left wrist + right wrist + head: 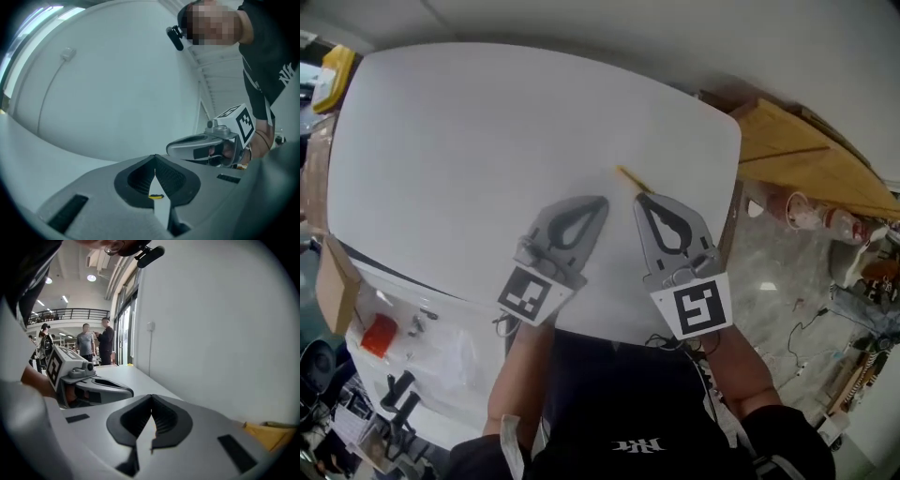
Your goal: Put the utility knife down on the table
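In the head view, the utility knife (630,179) lies on the white desk (469,141) just ahead of the right claw (651,199). It looks released, with bare desk beyond it and the desk's edge near on that claw's right. In the left gripper view, the left claw (155,157) is closed on nothing. In the right gripper view, the right claw's jaws meet empty, so I judge only withdrawal remains.

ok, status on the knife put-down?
Both shut: left gripper, right gripper. Flat on the table: utility knife, just off the right gripper's tip, held by neither. Nothing in the way.
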{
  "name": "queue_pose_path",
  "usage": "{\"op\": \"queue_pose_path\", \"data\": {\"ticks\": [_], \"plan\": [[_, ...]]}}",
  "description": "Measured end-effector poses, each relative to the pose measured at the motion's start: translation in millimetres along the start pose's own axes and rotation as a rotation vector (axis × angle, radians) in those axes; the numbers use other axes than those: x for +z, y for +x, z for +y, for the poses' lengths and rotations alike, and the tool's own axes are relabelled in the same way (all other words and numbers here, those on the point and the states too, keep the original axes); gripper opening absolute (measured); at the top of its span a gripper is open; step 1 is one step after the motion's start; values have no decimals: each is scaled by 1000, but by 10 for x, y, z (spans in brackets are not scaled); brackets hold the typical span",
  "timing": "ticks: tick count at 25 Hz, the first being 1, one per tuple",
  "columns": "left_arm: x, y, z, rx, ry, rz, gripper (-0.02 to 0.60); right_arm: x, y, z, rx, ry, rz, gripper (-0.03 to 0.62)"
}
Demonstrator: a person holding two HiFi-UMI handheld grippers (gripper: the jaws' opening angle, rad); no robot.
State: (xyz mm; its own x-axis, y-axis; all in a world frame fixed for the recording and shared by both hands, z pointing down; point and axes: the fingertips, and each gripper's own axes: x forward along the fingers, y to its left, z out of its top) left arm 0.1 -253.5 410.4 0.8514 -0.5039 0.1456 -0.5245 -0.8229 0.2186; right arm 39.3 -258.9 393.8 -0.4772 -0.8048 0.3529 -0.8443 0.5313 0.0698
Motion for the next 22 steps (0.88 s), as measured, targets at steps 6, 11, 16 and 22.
{"op": "queue_pose_path", "data": {"ticks": [6,11,16,22], "plan": [[993,-371,-399,24,68,-108,6,811,-847,149,-82,-63,-110,5],[1379,-610,-919,8,144,-63,5,1063,-1464,317,-80,-38,-127,5],[1517,-944,-1687,17,175,-66,5,1113,-2138,551,-39,107,-198,5],[1503,-1267,-2617,19,218,-27,5,1053,-2971,813,16,145,-264,5]]}}
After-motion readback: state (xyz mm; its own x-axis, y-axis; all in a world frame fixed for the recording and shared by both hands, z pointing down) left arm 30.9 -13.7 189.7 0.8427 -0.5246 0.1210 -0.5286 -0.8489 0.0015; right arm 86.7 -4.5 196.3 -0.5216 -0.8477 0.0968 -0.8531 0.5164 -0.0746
